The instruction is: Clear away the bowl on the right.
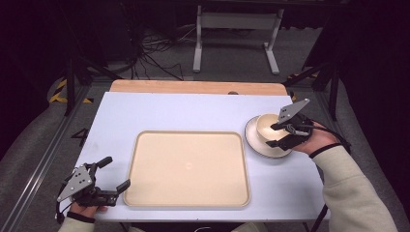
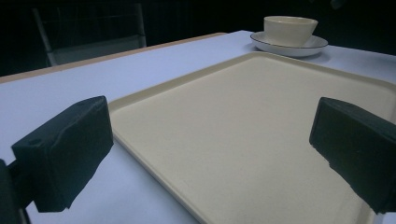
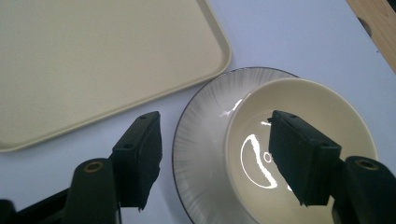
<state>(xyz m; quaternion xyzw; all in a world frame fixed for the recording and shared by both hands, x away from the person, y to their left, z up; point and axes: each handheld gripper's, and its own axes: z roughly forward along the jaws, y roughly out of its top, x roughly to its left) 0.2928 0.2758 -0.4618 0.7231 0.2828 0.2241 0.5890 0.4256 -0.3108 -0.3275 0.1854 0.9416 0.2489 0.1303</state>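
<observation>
right tool (image 1: pixel 275 135) spread, straddling bowl (image 1: pixel 267 126) rim, not yet pinching | bowl on plate (image 1: pixel 256 145), right of empty tray (image 1: pixel 188 166) | left tool (image 1: pixel 116 174) spread, idle near left | transfer pending

One camera looks down from overhead on the worktop (image 1: pixel 193 108). The left tongs' (image 2: pixel 205 154) camera skims low across the tray (image 2: pixel 243 121); the right tongs' (image 3: pixel 215 158) camera hovers close above the bowl (image 3: pixel 299 135), which all three share.

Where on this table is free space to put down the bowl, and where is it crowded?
The whole tray is bare. The white table is free between the tray's far rim and the wooden edge. It is crowded at the right: the bowl sits on the plate, with the right tool around the bowl's near wall.
</observation>
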